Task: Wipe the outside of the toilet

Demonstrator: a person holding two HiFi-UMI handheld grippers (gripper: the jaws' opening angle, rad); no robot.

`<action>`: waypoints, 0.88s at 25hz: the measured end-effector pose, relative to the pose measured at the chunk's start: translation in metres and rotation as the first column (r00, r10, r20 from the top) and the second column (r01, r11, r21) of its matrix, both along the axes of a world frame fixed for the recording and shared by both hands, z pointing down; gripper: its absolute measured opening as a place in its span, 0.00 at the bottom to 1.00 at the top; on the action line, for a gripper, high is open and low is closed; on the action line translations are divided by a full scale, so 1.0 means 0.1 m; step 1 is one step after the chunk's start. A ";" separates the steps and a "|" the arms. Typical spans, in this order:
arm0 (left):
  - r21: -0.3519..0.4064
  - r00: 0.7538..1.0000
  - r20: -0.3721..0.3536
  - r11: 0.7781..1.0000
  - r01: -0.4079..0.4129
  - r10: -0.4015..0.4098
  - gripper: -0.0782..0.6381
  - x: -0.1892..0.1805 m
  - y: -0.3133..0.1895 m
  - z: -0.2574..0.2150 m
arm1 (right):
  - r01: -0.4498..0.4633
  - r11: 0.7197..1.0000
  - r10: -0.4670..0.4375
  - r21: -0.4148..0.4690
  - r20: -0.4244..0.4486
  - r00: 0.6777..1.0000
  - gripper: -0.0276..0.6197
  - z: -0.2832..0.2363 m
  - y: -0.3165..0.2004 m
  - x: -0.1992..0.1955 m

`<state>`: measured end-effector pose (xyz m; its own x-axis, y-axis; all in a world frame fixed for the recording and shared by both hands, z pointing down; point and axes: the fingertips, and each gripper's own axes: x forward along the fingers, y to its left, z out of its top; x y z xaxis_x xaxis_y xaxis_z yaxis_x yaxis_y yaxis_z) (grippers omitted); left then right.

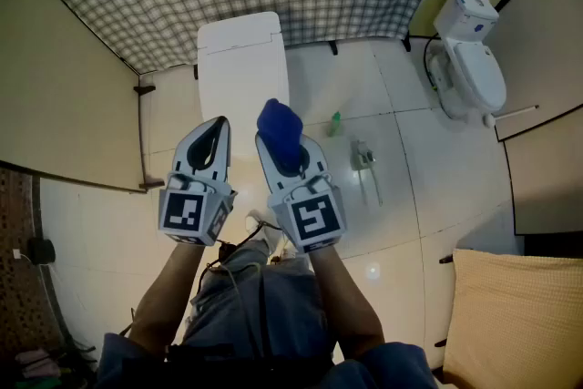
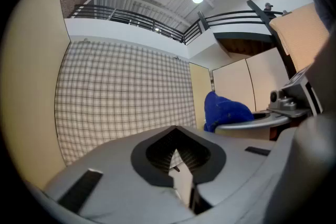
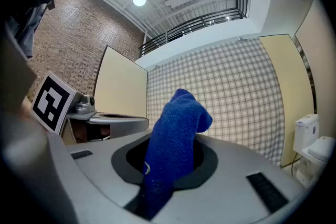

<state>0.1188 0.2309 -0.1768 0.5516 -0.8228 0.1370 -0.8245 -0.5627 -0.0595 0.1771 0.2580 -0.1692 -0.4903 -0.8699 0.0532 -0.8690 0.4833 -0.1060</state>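
1. Pinching a blue cloth between its jaws, the right hand-held gripper is hovering in mid-air, with the cloth's free end poking up past the tips.
2. Just to its left, the left hand-held gripper is carrying nothing, its jaws pressed together.
3. Well ahead and to the right of both, the toilet is standing on the tiled floor, and neither tool is touching it.
4. Wiping is apparently yet to begin: the cloth is in hand, but the approach and the whole outside of the toilet are waiting.
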 end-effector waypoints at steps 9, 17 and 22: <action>0.019 0.998 -0.063 1.000 -0.017 0.018 0.13 0.31 -1.16 0.44 | -0.016 1.000 0.016 0.019 -0.040 0.999 0.16 0.38 -1.10 0.26; -0.023 0.993 -0.096 0.997 -0.071 0.068 0.13 0.78 -2.10 0.56 | -0.036 0.999 0.035 -0.020 -0.053 0.998 0.16 0.58 -2.01 0.49; -0.044 0.997 -0.074 0.998 -0.038 0.034 0.13 1.08 -2.63 0.98 | 0.003 0.999 -0.003 -0.033 -0.012 1.000 0.16 1.04 -2.58 0.74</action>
<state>0.2270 -0.0322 -0.0792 0.5907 -0.7960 0.1322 -0.8048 -0.5929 0.0264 0.2514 0.0004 -0.0650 -0.4918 -0.8662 0.0879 -0.8690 0.4820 -0.1121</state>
